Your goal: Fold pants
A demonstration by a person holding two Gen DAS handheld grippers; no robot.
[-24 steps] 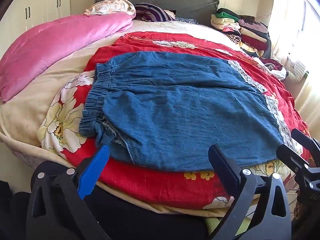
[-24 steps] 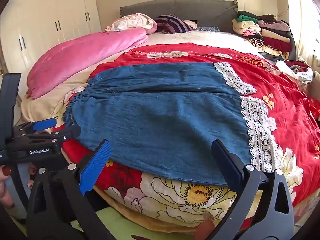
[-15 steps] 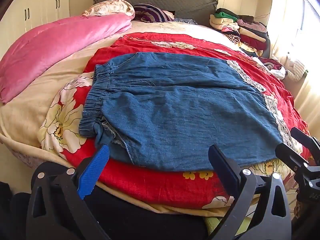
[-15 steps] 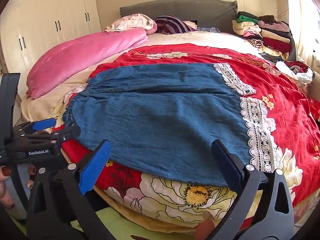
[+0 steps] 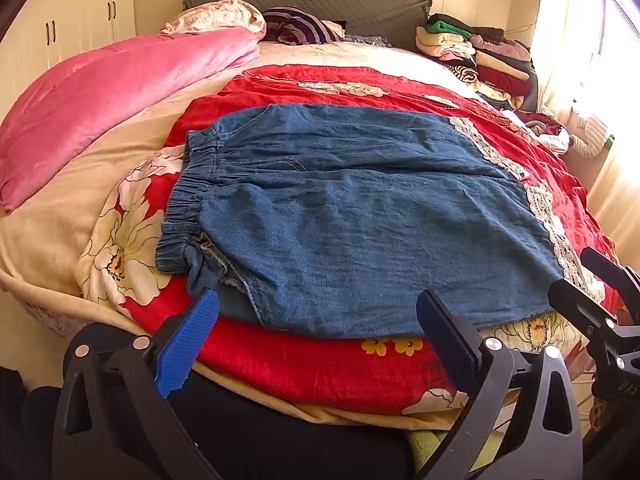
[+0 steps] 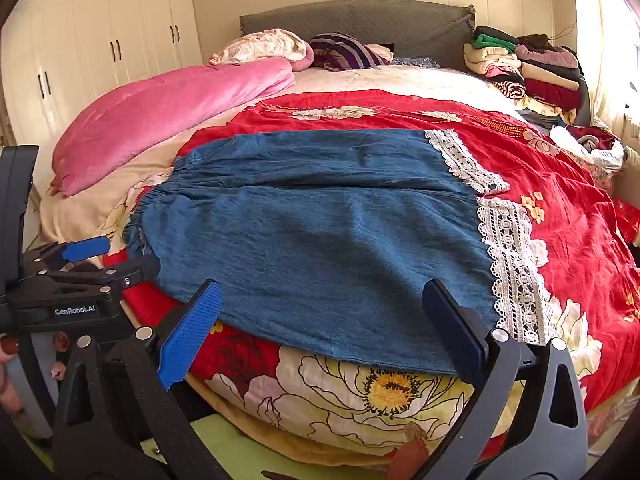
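Note:
The blue denim pants (image 5: 360, 216) lie flat across a red floral bedspread (image 5: 320, 364). Their elastic waistband (image 5: 188, 200) is to the left and the white lace hems (image 6: 512, 256) to the right. My left gripper (image 5: 320, 308) hovers open just off the near edge of the pants (image 6: 320, 240), by the waistband end, with nothing between its fingers. My right gripper (image 6: 322, 292) is open too, over the near edge close to the lace hem, and holds nothing. Each gripper shows in the other's view: left gripper (image 6: 132, 256), right gripper (image 5: 572, 272).
A rolled pink quilt (image 5: 112, 100) lies along the bed's left side, with pillows (image 5: 224, 16) at a grey headboard (image 6: 360, 20). A stack of folded clothes (image 5: 480, 56) sits at the far right corner. White wardrobes (image 6: 100, 48) stand left. A person's fingers (image 6: 8, 348) show behind the left gripper.

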